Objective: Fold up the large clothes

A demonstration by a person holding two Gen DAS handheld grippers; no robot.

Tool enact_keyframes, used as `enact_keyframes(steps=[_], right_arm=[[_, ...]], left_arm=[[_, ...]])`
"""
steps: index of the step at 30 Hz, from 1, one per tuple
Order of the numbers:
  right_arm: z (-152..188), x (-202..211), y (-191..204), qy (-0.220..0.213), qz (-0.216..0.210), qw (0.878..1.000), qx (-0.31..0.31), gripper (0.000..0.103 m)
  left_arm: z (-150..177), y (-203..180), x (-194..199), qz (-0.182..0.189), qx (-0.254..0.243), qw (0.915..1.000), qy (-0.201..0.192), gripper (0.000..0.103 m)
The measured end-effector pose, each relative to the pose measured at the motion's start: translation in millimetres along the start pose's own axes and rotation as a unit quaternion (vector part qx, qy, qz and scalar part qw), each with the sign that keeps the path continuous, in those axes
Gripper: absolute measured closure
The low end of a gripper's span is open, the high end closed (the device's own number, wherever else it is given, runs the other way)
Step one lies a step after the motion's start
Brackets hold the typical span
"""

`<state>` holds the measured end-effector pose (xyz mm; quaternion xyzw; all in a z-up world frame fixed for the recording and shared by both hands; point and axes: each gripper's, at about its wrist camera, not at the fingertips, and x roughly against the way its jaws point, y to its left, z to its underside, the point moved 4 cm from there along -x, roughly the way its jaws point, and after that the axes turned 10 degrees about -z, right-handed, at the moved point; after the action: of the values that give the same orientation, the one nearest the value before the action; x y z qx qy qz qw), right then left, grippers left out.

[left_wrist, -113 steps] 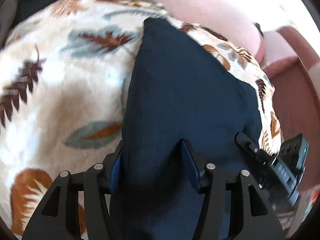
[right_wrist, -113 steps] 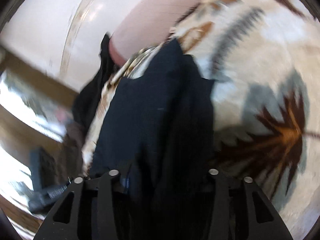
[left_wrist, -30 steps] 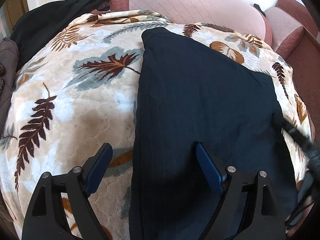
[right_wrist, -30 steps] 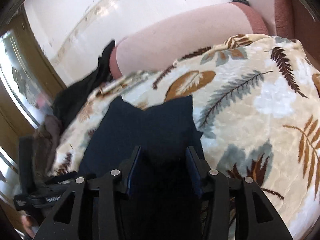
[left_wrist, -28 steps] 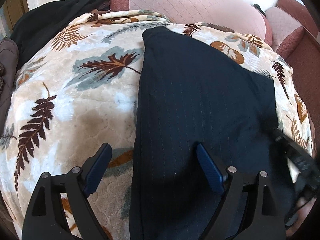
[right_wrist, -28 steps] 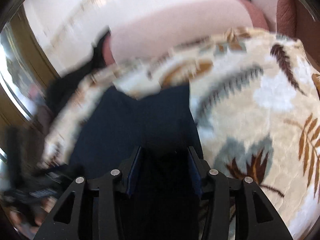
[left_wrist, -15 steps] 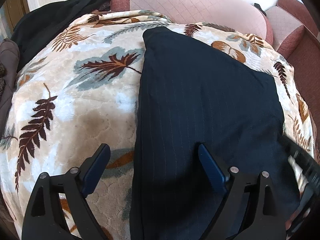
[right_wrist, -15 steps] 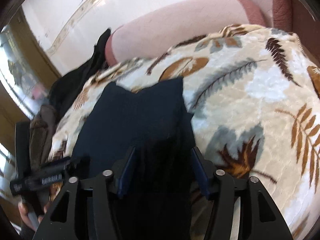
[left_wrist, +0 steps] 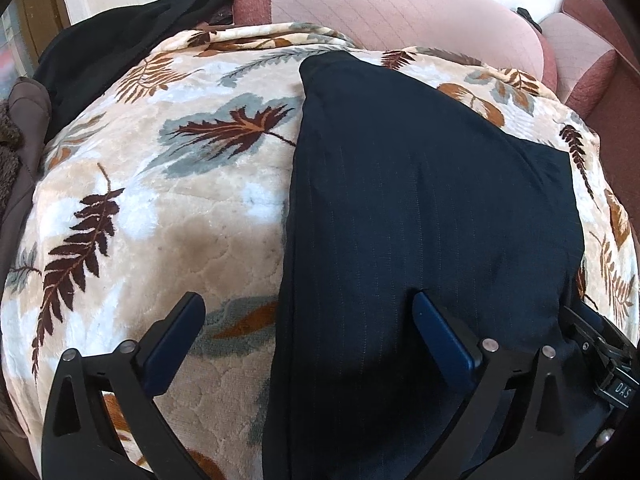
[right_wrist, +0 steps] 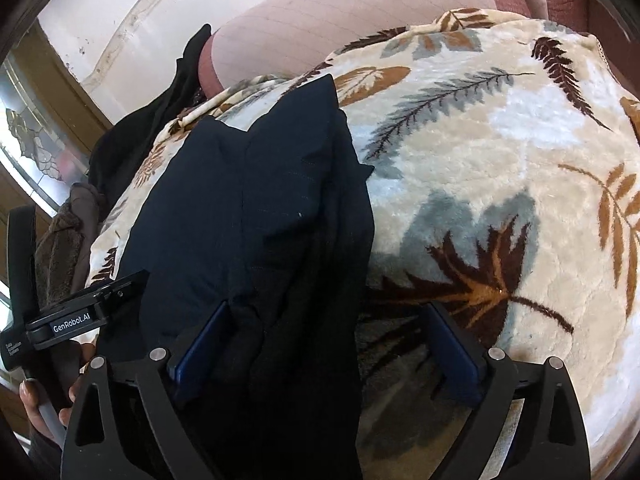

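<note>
A dark navy pinstriped garment (left_wrist: 420,208) lies folded into a long panel on a leaf-patterned blanket (left_wrist: 168,208). My left gripper (left_wrist: 308,324) hovers over its near left edge, jaws opening wide, with the cloth edge lying loose between the pads. In the right wrist view the same garment (right_wrist: 256,208) runs up the frame. My right gripper (right_wrist: 328,332) straddles its near right edge, jaws opening, and the fabric lies slack between the blue pads (right_wrist: 200,344) without being pinched. The left gripper's body (right_wrist: 80,316) and the hand holding it show at the lower left.
A pink sofa back (left_wrist: 400,4) rises behind the blanket. Black clothing (left_wrist: 116,44) is draped at the far left, with a brown padded item (left_wrist: 24,136) beside it. A wooden-framed window (right_wrist: 36,128) stands left in the right wrist view.
The right gripper's jaws spread from narrow around the dark fabric to wide, releasing it, and the gripper sank a little. The left jaws widened slightly. The garment stayed flat.
</note>
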<state>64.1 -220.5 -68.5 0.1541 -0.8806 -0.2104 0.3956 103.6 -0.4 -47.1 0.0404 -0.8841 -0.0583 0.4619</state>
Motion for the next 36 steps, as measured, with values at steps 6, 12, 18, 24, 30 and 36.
enact_keyframes(steps=[6,12,18,24,30,36], right_arm=[[10.0,8.8,-0.3,-0.022,-0.001,1.000,-0.004,0.006],[24.1,22.3,-0.8,-0.008,0.016,1.000,-0.006,0.003],[43.3,45.9,-7.3,0.005,0.057,0.998,-0.016,0.001],[64.6,72.0,-6.6,0.018,0.119,0.992,-0.023,0.001],[78.6,101.1,-8.3,-0.011,0.151,0.988,-0.044,0.001],[71.1,133.6,10.8,-0.106,0.094,0.989,-0.030,0.001]], left_arm=[[4.8,4.3,-0.5,0.015,0.018,0.9997,0.001,0.000],[14.2,9.8,0.3,0.036,0.038,0.9986,0.009,0.000],[25.7,7.7,9.6,0.028,0.032,0.9991,0.003,0.000],[37.7,5.0,22.2,0.003,0.015,0.9998,-0.010,0.000],[52.3,7.6,34.7,-0.001,0.010,0.9999,-0.003,0.000],[64.2,19.8,56.8,0.037,0.033,0.9987,0.010,0.000]])
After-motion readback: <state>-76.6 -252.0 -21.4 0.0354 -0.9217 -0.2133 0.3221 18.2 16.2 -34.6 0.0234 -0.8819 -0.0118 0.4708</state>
